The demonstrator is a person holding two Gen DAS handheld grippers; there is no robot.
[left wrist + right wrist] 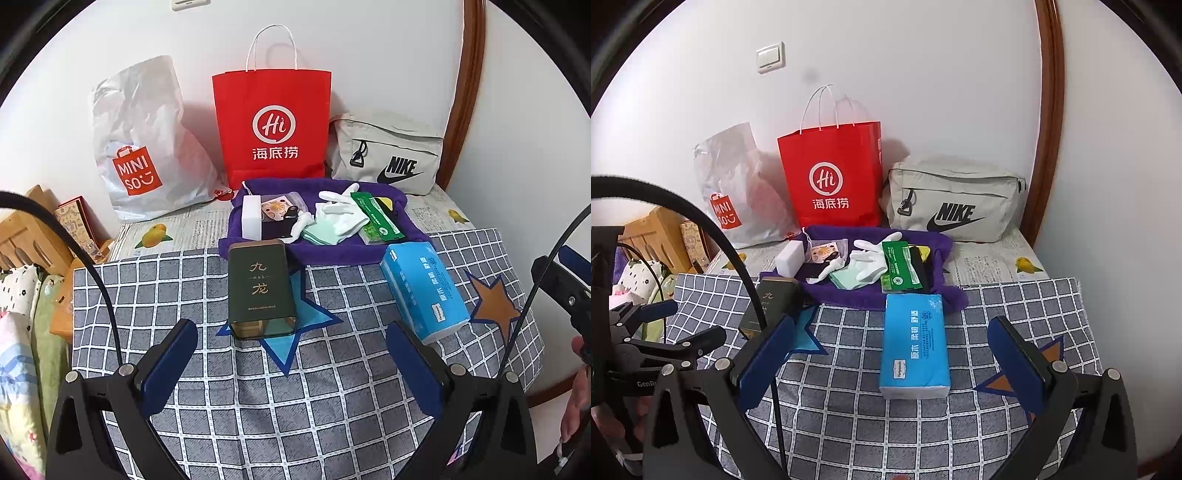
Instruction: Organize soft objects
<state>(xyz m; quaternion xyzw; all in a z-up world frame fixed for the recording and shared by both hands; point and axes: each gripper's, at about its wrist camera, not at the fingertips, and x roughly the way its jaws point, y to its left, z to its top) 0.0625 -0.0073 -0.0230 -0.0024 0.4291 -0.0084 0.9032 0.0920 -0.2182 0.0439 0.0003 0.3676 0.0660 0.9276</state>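
A purple towel (pixel 332 254) (pixel 871 295) lies mid-table, heaped with white gloves (pixel 338 212) (pixel 871 260), a mint cloth (pixel 319 234), a white sponge block (pixel 252 218) (pixel 790 260), a green packet (pixel 376 218) (pixel 899 267) and small cards. A blue tissue pack (pixel 423 291) (pixel 914 347) lies in front of it. A dark green tin (pixel 260 290) (pixel 772 304) lies to the left. My left gripper (pixel 291 365) is open, empty, just before the tin. My right gripper (pixel 890 365) is open, empty, straddling the tissue pack's near end.
A white Miniso plastic bag (pixel 147 147) (pixel 746 192), a red paper bag (pixel 273 125) (pixel 831 177) and a grey Nike pouch (pixel 388 155) (pixel 955 199) stand along the back wall. The checked cloth (pixel 295 406) covers the table. Wooden furniture (pixel 33 236) and bedding sit left.
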